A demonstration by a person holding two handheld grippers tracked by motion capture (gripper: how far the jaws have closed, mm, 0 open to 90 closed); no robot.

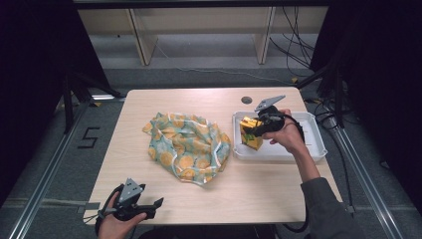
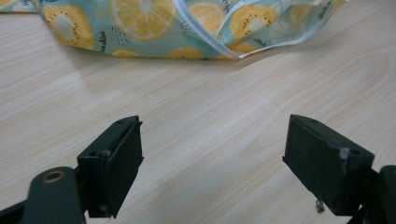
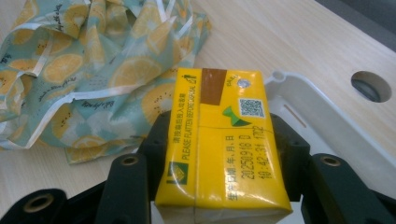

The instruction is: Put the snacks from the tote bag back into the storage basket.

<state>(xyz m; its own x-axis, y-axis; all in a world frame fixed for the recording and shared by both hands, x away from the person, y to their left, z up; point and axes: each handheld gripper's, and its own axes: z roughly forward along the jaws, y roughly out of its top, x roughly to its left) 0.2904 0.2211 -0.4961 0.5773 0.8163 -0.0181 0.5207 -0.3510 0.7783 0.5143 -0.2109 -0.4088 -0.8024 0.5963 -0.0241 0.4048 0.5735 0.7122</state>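
A yellow drink carton (image 1: pixel 251 133) stands in the white tray (image 1: pixel 313 149) at the table's right, and my right gripper (image 1: pixel 256 130) is shut on it. In the right gripper view the carton (image 3: pixel 224 149) sits between the two black jaws, its printed top facing the camera. A crumpled cloth bag with a lemon print (image 1: pixel 188 146) lies in the middle of the table. My left gripper (image 1: pixel 152 206) rests near the front left edge, open with nothing in it. Its view shows the spread jaws over bare wood, with the bag's edge (image 2: pixel 187 28) beyond.
A round cable hole (image 1: pixel 246 99) sits in the table behind the tray. Bare wood stretches in front of the bag. Shelving legs and cables stand on the floor beyond the far edge.
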